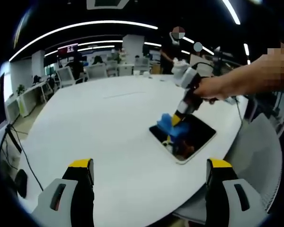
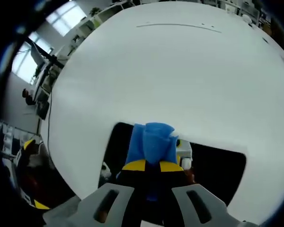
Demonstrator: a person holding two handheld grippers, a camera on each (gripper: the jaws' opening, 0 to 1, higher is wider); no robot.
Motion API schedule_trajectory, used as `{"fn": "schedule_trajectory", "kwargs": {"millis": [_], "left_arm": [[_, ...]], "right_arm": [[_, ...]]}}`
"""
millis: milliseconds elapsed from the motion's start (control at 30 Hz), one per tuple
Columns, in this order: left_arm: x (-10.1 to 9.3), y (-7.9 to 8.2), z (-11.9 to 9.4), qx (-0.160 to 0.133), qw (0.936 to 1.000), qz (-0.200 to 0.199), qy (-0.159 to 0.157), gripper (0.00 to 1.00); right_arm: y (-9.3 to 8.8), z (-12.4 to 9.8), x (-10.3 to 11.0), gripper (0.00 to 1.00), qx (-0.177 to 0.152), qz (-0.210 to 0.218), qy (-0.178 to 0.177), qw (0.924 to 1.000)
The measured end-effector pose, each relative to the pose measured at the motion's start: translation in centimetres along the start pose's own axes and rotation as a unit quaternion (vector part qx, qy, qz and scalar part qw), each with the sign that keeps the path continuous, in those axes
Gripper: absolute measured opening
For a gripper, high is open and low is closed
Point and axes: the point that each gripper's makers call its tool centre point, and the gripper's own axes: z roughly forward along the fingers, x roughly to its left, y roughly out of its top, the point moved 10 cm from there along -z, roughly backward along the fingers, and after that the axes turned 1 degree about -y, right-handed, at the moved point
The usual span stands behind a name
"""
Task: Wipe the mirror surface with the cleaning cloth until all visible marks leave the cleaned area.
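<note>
While the right gripper [image 2: 152, 166] pinches the cloth [image 2: 153, 139] on the mirror [image 1: 199, 130], pressing hard near the table [image 1: 109, 132] edge could slide it off; left gripper [image 1: 149, 176] hangs wide.

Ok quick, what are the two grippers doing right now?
Left gripper: open, holding nothing.
Right gripper: shut on the cloth, over the mirror.

You get bright overhead strip lights [image 1: 85, 26] glaring off the white desk [image 1: 109, 123]; fisheye bending grows away from it, and both views look soft.
</note>
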Motion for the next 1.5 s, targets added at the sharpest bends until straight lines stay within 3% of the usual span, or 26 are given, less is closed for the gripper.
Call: {"fn": "schedule_trajectory", "kwargs": {"millis": [433, 1500], "left_arm": [[-0.5, 0.2, 0.3, -0.002, 1.0, 0.003, -0.007, 0.99], [-1.3, 0.2, 0.6, -0.012, 0.9998, 0.005, -0.013, 0.99]], "right_arm": [[-1.8, -0.5, 0.8, 0.02, 0.0, -0.013, -0.004, 0.9999], [-6.2, -1.3, 2.1, 0.02, 0.001, 0.021, 0.022, 0.9995]]}}
